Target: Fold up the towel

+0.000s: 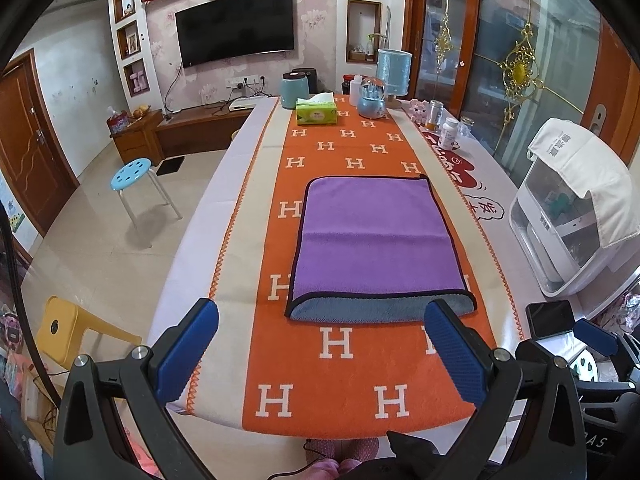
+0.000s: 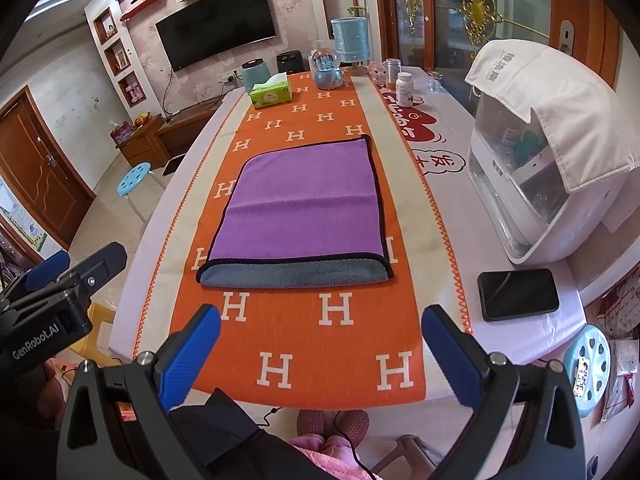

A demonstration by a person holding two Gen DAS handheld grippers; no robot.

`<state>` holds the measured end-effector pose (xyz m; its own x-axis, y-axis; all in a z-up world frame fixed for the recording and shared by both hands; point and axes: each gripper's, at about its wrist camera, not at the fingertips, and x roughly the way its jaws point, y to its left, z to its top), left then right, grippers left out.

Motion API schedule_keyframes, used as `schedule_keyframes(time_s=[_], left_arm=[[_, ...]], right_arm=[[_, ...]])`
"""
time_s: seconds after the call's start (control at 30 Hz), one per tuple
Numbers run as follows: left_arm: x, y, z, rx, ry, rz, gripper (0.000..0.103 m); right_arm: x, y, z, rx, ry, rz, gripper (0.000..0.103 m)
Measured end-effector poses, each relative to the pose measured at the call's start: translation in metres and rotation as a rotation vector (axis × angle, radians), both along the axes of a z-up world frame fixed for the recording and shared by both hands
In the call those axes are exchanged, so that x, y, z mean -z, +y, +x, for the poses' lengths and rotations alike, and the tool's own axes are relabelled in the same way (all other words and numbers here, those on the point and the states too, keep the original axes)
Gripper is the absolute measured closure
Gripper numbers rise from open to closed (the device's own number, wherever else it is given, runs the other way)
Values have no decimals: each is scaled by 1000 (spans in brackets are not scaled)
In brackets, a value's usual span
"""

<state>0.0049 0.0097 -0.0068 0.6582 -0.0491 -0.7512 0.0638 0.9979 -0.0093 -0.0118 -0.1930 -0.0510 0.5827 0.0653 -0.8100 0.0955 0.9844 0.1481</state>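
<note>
A purple towel (image 1: pixel 372 236) with a black hem lies flat on the orange H-patterned runner (image 1: pixel 340 364), folded over so its grey underside shows along the near edge. It also shows in the right wrist view (image 2: pixel 300 208). My left gripper (image 1: pixel 320 324) is open and empty, held above the table's near end, short of the towel's near edge. My right gripper (image 2: pixel 320 328) is open and empty, also back from the towel. The left gripper (image 2: pixel 68 264) shows at the left of the right wrist view.
A black phone (image 2: pixel 518 294) lies on the table at the right. A white appliance (image 2: pixel 548 184) with a cloth cover stands beyond it. A tissue box (image 2: pixel 270 94), jars, bottles and a lamp (image 2: pixel 352 42) crowd the far end. Stools stand on the floor.
</note>
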Motion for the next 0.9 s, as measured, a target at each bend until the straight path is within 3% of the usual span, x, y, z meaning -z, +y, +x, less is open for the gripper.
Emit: schedule_keyframes(time_s=[0.9], left_arm=[[29, 28, 25, 123, 111, -39, 1]], right_arm=[[2, 27, -8, 127, 1, -6, 2]])
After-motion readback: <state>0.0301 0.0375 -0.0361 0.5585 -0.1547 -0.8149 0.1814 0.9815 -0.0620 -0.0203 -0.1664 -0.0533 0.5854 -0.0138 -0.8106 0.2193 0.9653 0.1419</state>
